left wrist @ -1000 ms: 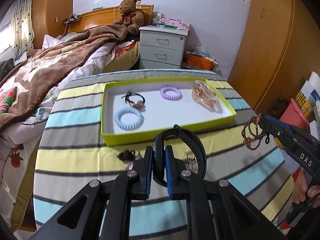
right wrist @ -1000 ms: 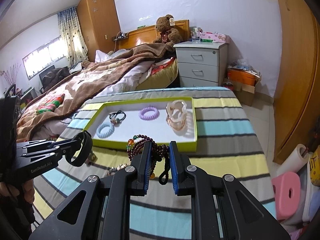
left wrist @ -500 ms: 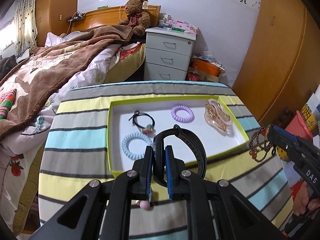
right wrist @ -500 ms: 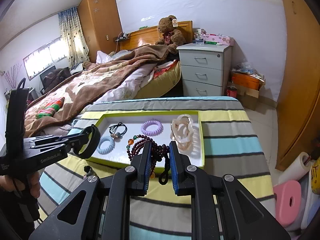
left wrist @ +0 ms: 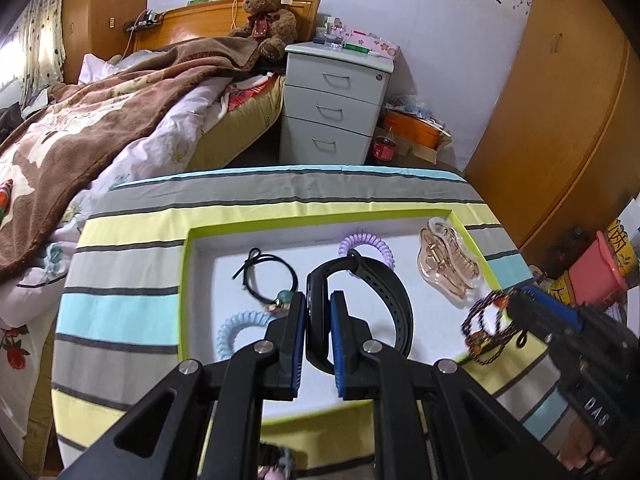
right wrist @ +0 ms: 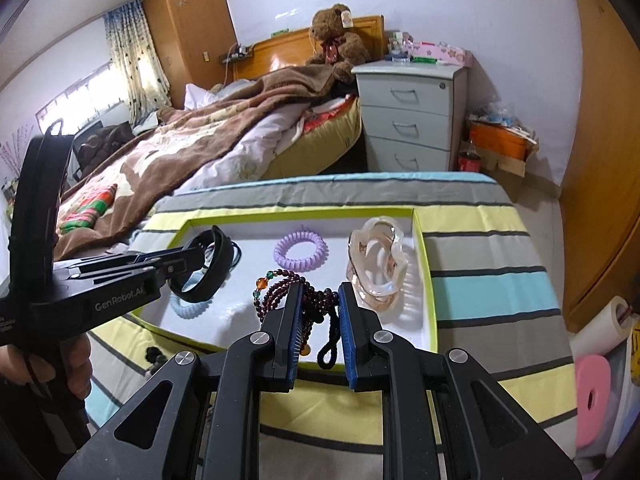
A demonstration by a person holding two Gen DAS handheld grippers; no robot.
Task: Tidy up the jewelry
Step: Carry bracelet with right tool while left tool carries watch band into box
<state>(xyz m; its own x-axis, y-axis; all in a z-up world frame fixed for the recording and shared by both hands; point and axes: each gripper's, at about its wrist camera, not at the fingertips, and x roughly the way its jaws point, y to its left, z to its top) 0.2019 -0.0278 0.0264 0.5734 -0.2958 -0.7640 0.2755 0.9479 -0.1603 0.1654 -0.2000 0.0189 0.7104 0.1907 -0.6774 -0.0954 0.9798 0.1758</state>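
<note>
Presumably for a joint drop-off, the left gripper is clenched on the black wristband and the right gripper on the beaded bracelet, both items suspended above the green-rimmed tray, unreleased.

A home bedroom: unmade bed, teddy bear, bedside drawers

A brown plush teddy bear sits against the wooden headboard of a bed covered by a brown fleece blanket. Beside the bed stands a grey three-drawer nightstand, with an orange plastic tub on the floor next to it. A pink plastic stool stands lower right.
</note>
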